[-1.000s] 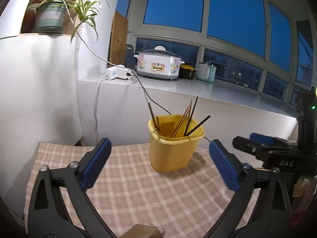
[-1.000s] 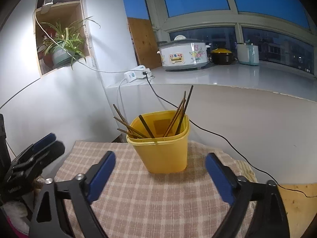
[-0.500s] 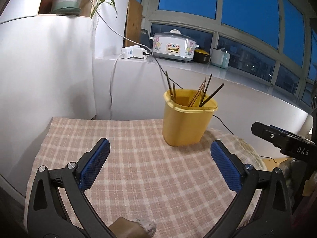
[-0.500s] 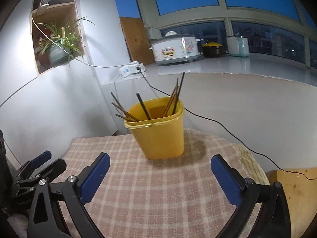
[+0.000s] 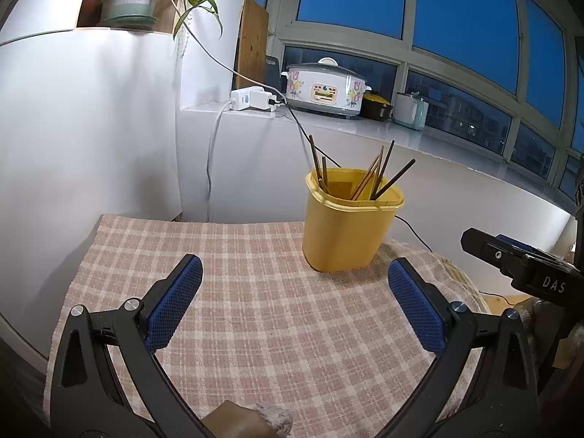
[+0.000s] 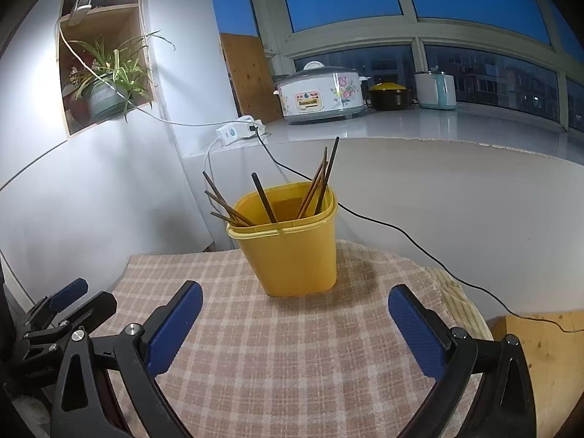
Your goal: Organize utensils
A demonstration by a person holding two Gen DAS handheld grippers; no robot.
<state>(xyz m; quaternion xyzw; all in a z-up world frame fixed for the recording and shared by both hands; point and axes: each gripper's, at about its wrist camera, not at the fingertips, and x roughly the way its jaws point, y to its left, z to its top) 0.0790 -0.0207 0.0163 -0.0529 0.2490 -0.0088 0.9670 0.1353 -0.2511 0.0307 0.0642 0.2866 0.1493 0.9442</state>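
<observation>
Checked cloth [image 5: 255, 310] covered the worktop under a dusk-blue window. At far left a plant [image 6: 106, 73] sat in a wall niche, well clear. The left tool [image 5: 295, 303] hung wide open and empty, low over the cloth. Ahead stood the yellow cup [image 6: 292, 244] with chopsticks [image 6: 317, 186] fanned in two loose bunches, some leaning far out over the rim. The right tool [image 6: 295, 321] was likewise spread wide, holding nothing.

Judging by this, most sticks were already stowed. Any tidying grip should pinch one stick high on its shaft, lifting straight up so the light cup does not tip. A black cable [image 6: 401, 230] trailed behind the cup, a possible snag.
</observation>
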